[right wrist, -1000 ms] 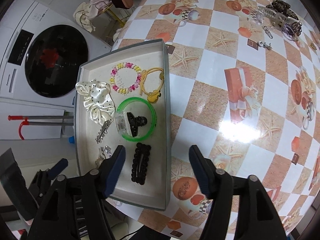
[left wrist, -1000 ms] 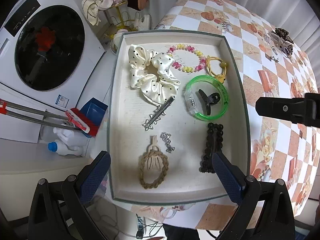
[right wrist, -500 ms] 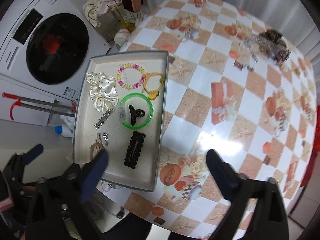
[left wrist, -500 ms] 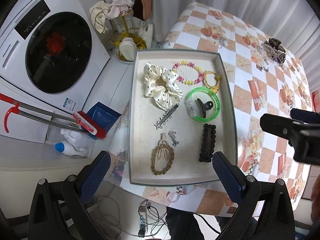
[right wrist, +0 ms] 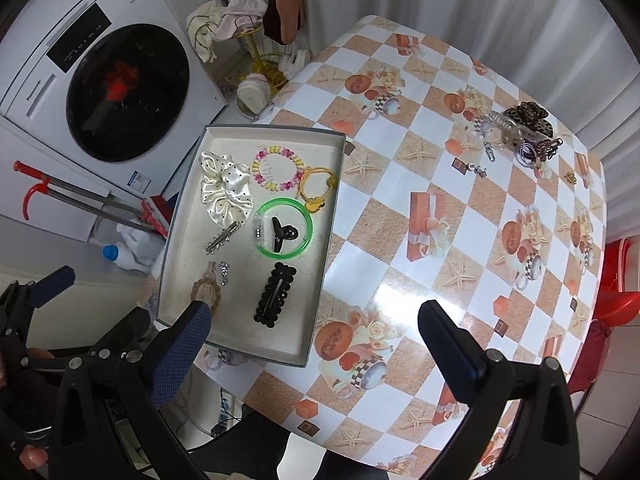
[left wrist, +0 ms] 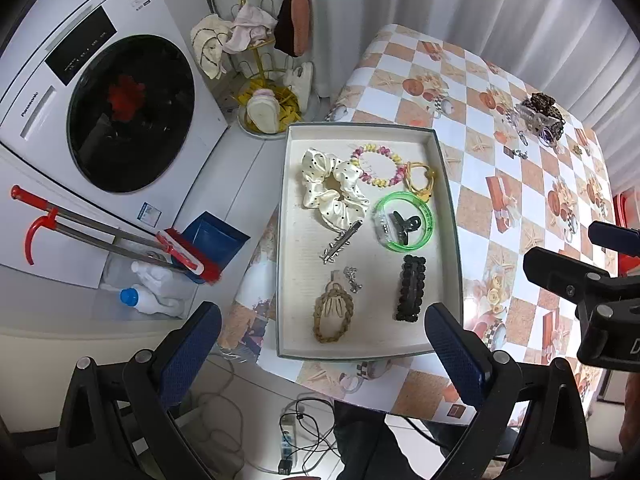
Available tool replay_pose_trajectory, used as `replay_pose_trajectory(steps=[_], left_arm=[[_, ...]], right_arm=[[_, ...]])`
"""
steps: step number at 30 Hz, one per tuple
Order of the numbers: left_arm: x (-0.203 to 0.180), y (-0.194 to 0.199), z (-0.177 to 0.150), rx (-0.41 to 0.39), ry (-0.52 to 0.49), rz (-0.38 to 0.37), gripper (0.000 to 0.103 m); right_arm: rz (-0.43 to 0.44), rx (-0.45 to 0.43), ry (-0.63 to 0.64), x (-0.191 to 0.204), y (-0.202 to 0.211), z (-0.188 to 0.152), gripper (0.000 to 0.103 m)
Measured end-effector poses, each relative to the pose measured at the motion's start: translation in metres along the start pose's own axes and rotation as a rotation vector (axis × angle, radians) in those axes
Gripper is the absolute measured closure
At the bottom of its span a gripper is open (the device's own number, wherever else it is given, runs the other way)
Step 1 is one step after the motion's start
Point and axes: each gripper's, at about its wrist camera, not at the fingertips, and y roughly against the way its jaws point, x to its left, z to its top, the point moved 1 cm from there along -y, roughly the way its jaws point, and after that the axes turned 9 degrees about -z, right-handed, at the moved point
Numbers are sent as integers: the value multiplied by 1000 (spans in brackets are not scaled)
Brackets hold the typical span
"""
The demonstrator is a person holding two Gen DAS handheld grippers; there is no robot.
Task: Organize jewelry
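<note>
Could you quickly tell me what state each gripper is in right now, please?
Left gripper: open, holding nothing, above the tray.
Right gripper: open, jaws have just been opening, nothing between them.

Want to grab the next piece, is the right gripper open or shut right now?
Open: the right gripper has its jaws spread wide, nothing between them.

One tray [left wrist: 454, 216] is sitting on the table [right wrist: 460, 216], and nine pieces are lying in it — one cream dotted scrunchie [left wrist: 334, 188], one bead bracelet [left wrist: 376, 168], one yellow hair tie [left wrist: 420, 178], one green bangle [left wrist: 404, 220], one black claw clip [left wrist: 406, 226], one silver barrette [left wrist: 340, 242], one small silver charm [left wrist: 352, 278], one braided tan clip [left wrist: 333, 314], one black beaded clip [left wrist: 411, 294]. A tangled heap [right wrist: 520, 132] is waiting across the table — its count I cannot tell.
</note>
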Motion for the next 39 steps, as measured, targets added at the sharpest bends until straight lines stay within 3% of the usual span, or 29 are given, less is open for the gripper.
replay_pose_trajectory(steps=[39], left_arm=[[-3, 4, -3, -3, 3, 6, 0]], right_arm=[[-15, -14, 1, 4, 7, 4, 0]])
